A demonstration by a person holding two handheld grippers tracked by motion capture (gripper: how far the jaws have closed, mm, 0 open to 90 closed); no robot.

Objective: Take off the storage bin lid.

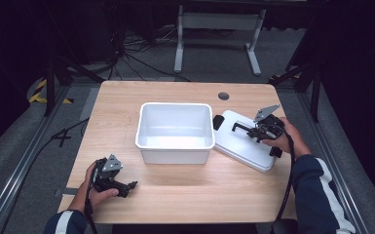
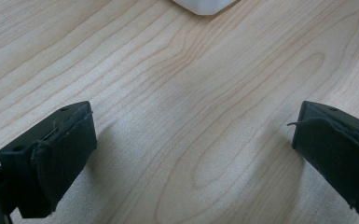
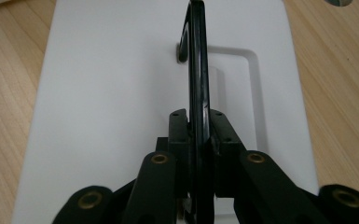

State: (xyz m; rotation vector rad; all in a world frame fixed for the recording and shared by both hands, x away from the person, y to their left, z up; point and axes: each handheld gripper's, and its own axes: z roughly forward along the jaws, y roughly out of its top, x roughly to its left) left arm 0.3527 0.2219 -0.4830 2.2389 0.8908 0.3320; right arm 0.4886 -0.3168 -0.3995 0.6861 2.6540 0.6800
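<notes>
The right gripper (image 3: 196,128) had its jaws pressed tight on the thin black handle (image 3: 196,70) of the white lid (image 3: 98,93), the handle standing upright on edge between the pads. In the high view that gripper (image 1: 253,130) sat over the lid (image 1: 243,146), which lay flat on the wooden table (image 1: 190,195) just to the right of the white bin (image 1: 175,132), near it and turned at an angle to it. The person's right hand (image 1: 282,139) held the tool from the far right side, a dark sleeve with a white stripe trailing off the table edge.

The left gripper (image 2: 191,154) rested low over bare wood with its jaws spread wide and nothing between them; a corner of the bin (image 2: 205,5) showed ahead of it. In the high view it (image 1: 129,185) lay at the near left of the table, well apart from the bin.

As a judgement, the grasp on the handle looked done, while the lifting and setting of the lid onto the open, empty bin remained.

No brand, label or writing could be read on the lid, bin or grippers.
</notes>
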